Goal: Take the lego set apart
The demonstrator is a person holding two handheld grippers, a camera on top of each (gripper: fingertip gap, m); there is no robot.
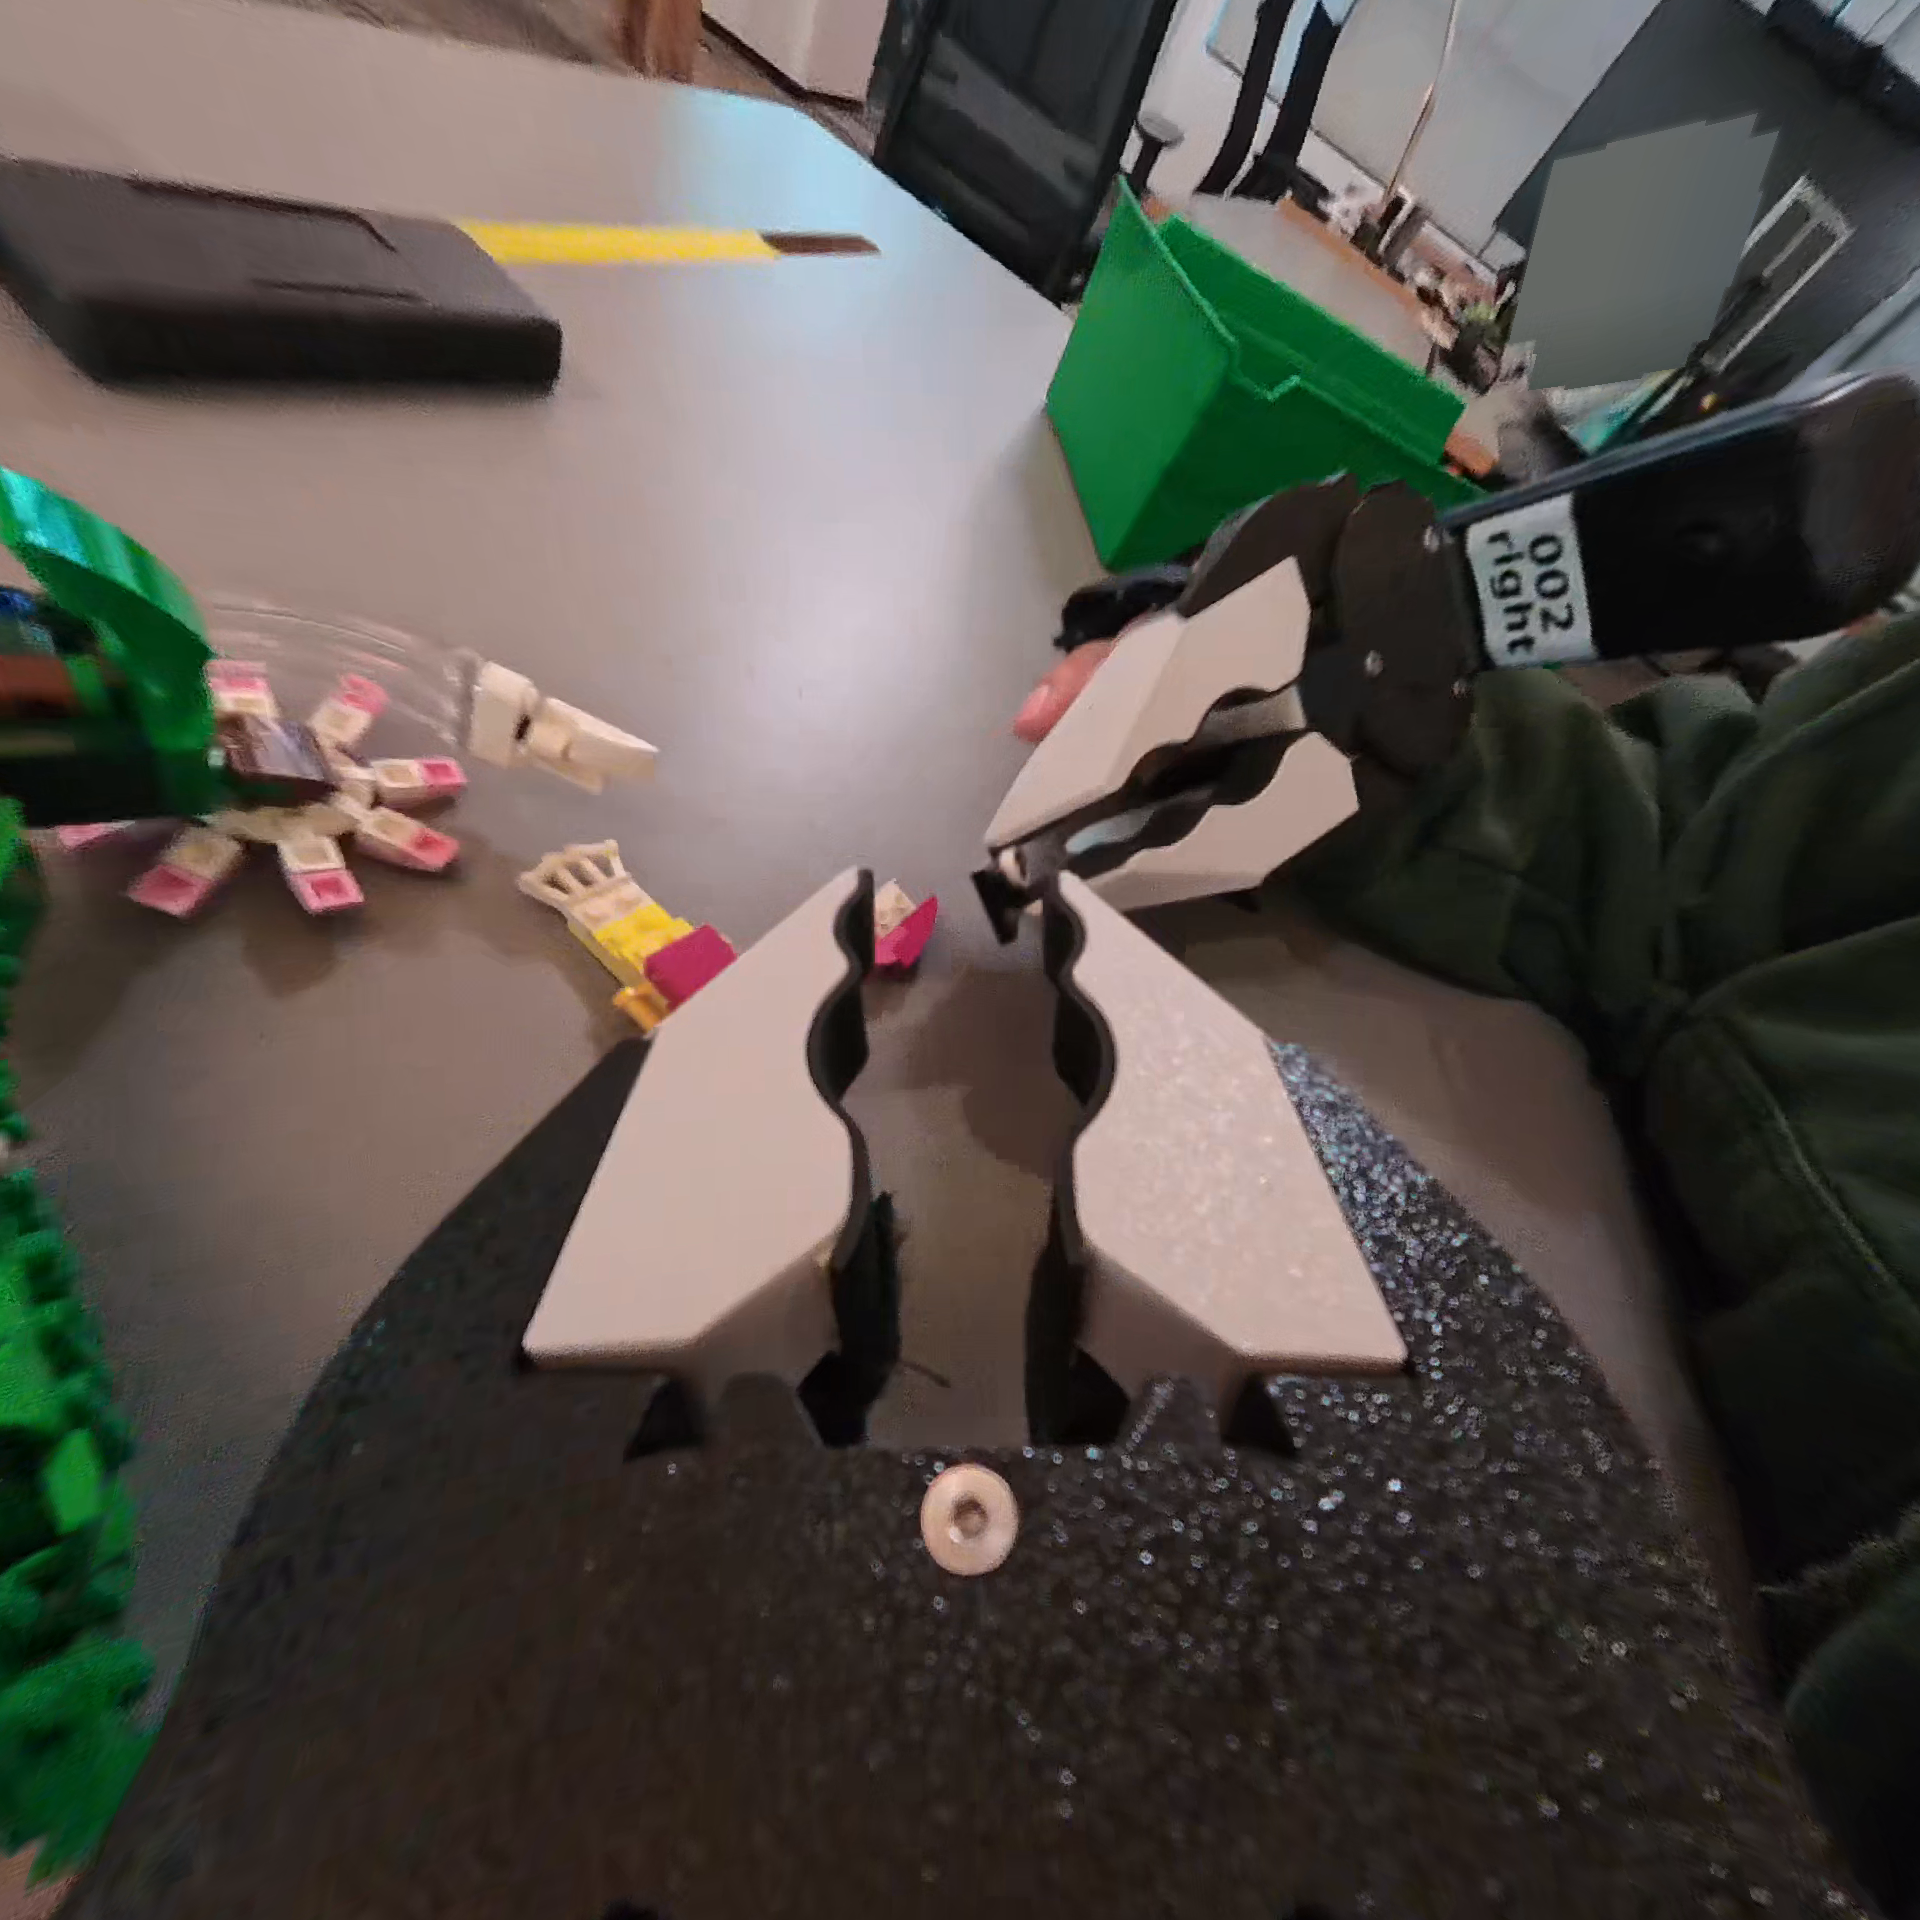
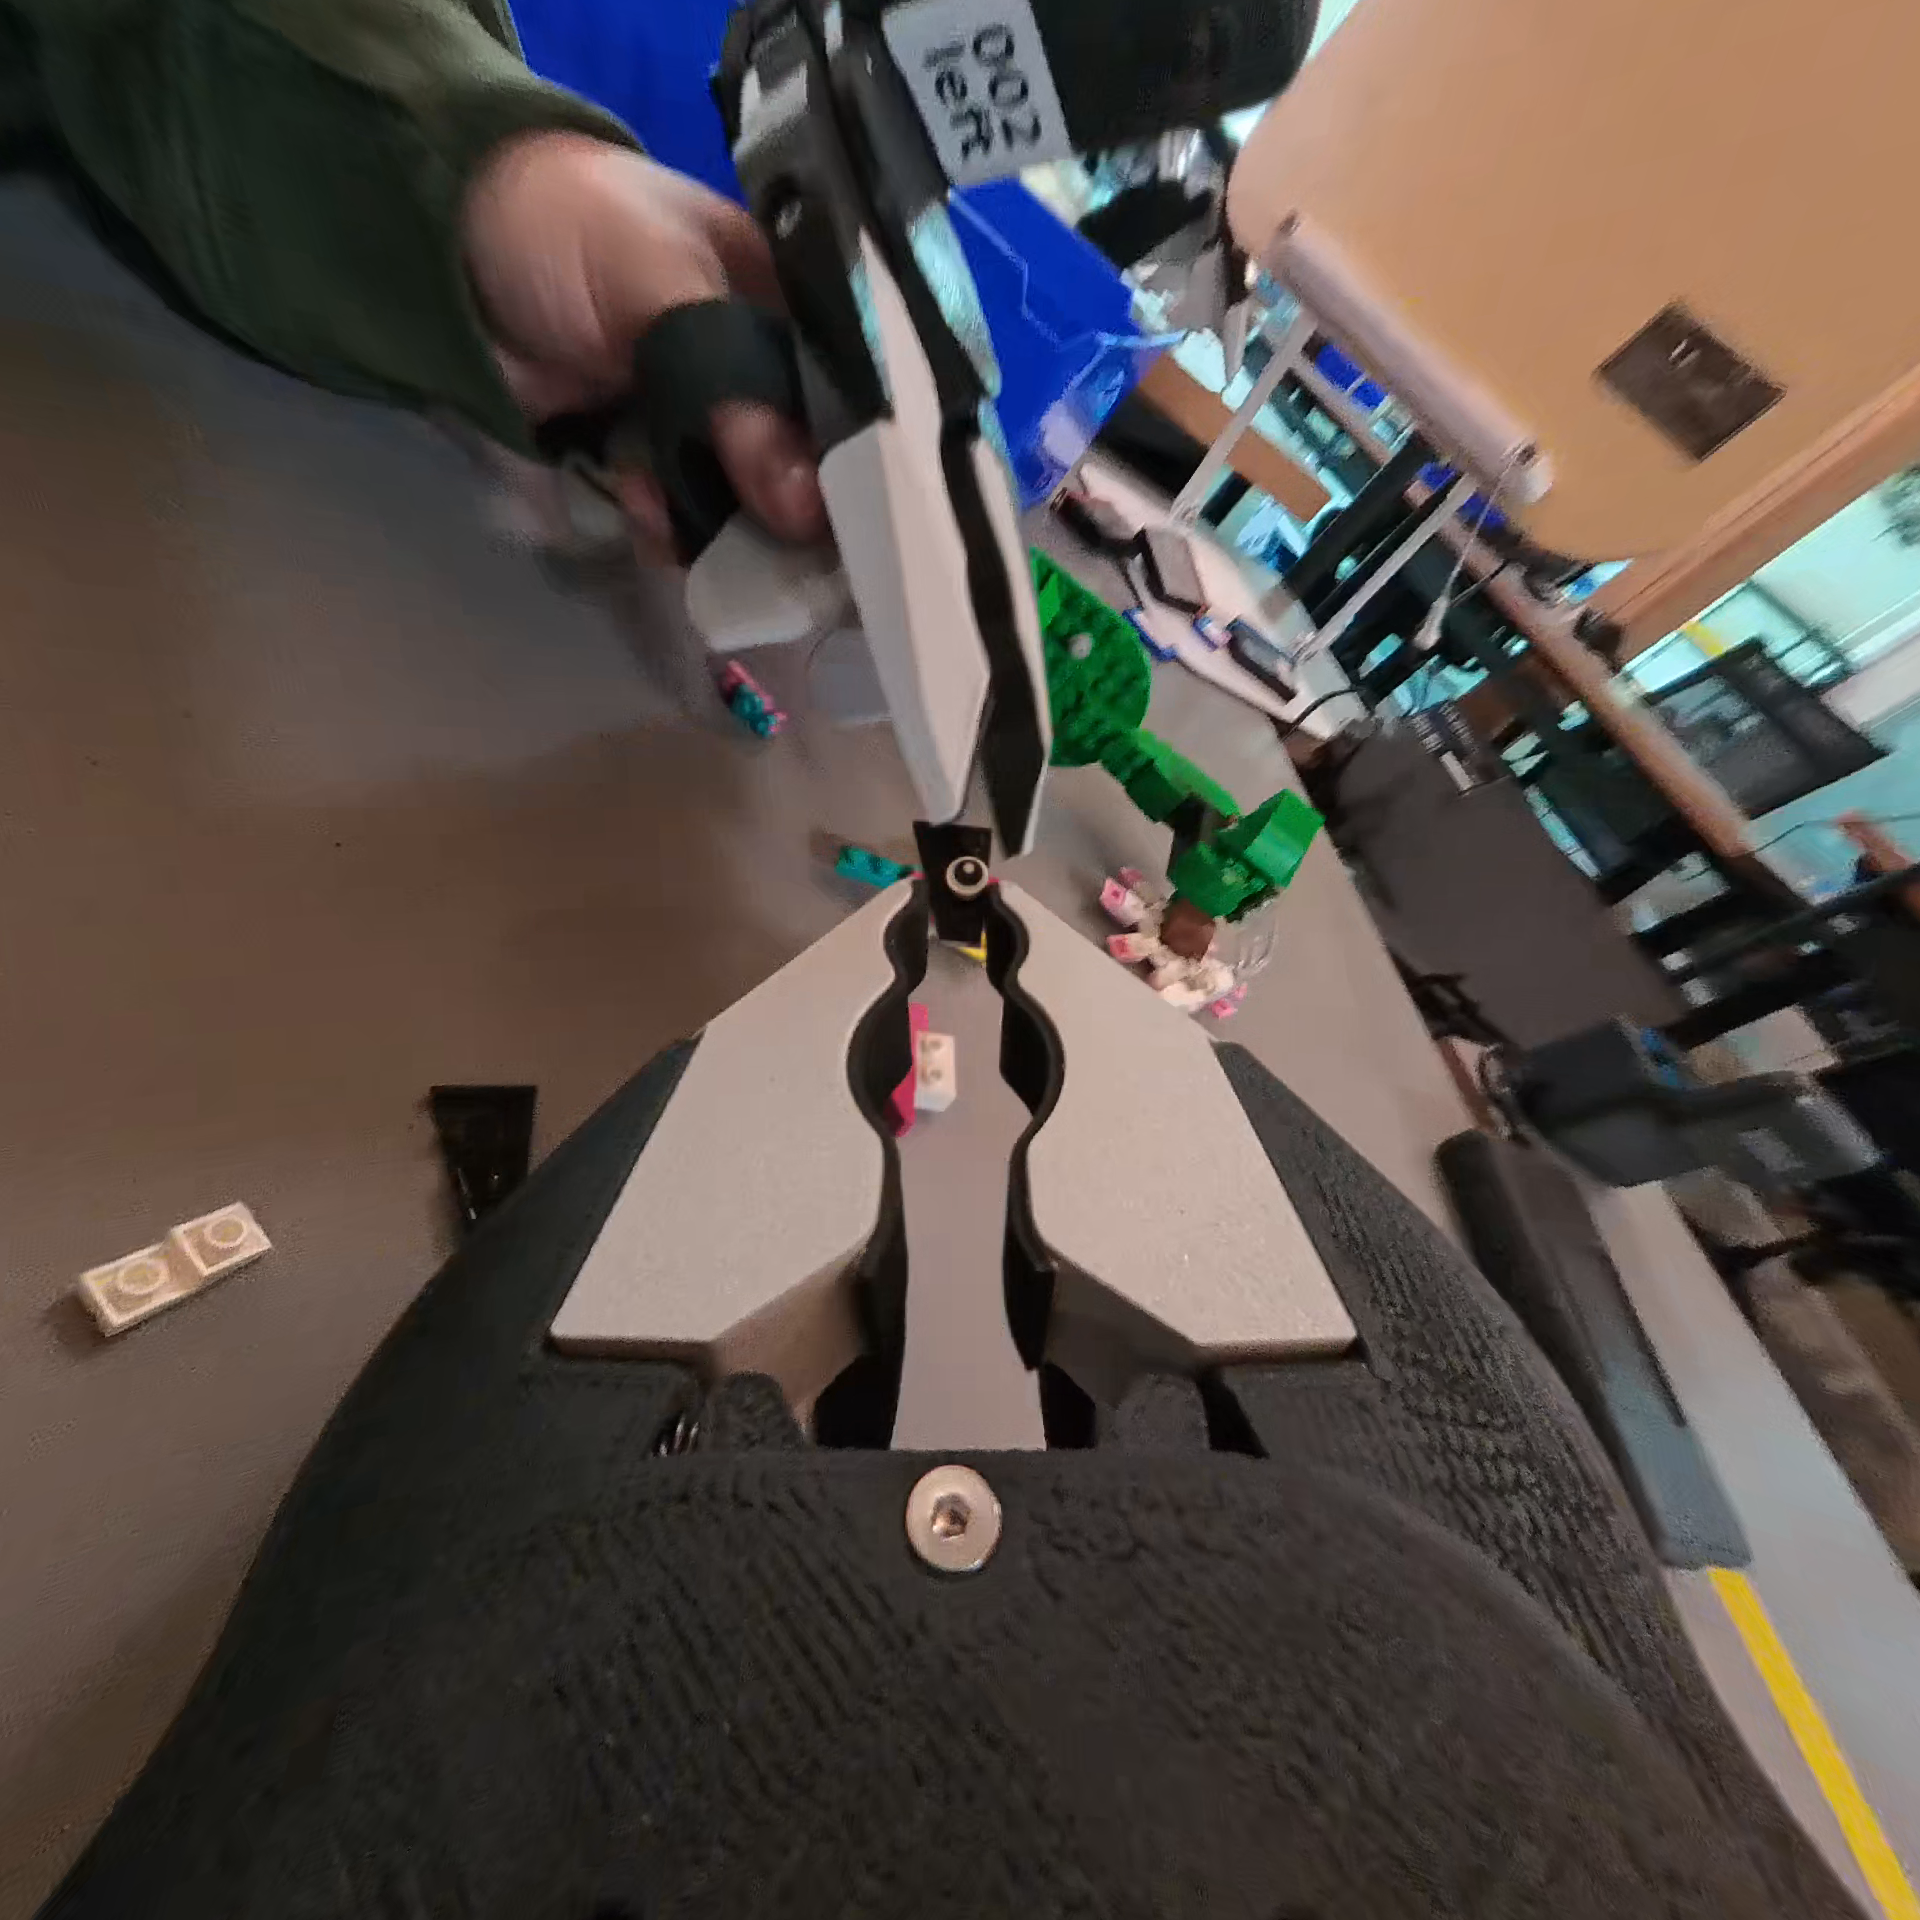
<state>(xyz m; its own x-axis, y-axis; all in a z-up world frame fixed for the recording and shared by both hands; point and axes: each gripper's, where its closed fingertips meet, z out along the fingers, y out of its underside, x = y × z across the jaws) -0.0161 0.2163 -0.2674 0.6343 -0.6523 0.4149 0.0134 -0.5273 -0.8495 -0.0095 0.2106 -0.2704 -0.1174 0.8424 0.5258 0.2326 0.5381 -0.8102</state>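
Observation:
My right gripper is shut on a small black Lego piece with a white round stud and holds it above the grey table. In the left wrist view it comes in from the right with the black piece at its tips. My left gripper is open and empty, its right fingertip right beside that piece. In the right wrist view it hangs just above the piece. A magenta and white piece lies on the table below. A green Lego plant with a pink and white flower stands at the left.
Loose pieces lie about: a yellow, magenta and cream one, a white one, a pale double plate, a black wedge, teal ones. A green bin and a black flat case sit farther back.

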